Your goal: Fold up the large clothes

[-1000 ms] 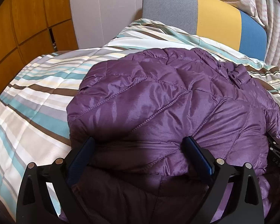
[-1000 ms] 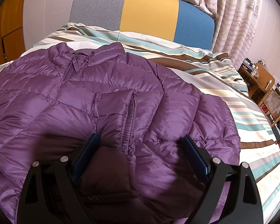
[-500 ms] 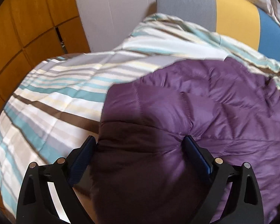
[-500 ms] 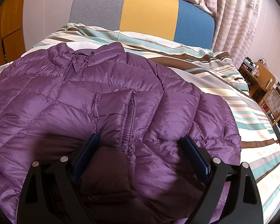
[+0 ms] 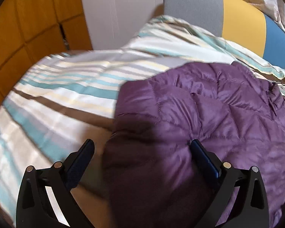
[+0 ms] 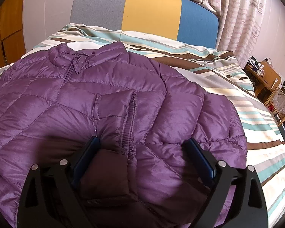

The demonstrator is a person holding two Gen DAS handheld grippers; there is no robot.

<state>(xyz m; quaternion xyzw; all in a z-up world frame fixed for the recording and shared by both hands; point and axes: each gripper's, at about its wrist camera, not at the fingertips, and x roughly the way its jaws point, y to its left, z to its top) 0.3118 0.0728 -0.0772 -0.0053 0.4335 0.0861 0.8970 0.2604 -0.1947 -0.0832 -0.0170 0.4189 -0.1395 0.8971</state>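
Left gripper (image 5: 140,146) spread wide over purple puffer jacket (image 5: 209,117) edge, holding nothing, right gripper (image 6: 142,144) likewise agape above folded-in sleeve cuff (image 6: 131,125), jacket flat on striped duvet (image 6: 260,117), collar at 11 o'clock, tricolour headboard (image 6: 150,11) at 12.

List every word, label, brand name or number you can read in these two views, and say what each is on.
None can be read.
Purple jacket: no visible label or logo.
Striped bedding: pattern only.
Items on the wooden shelf: too small to read.
Both grippers, left and right: no markings visible.
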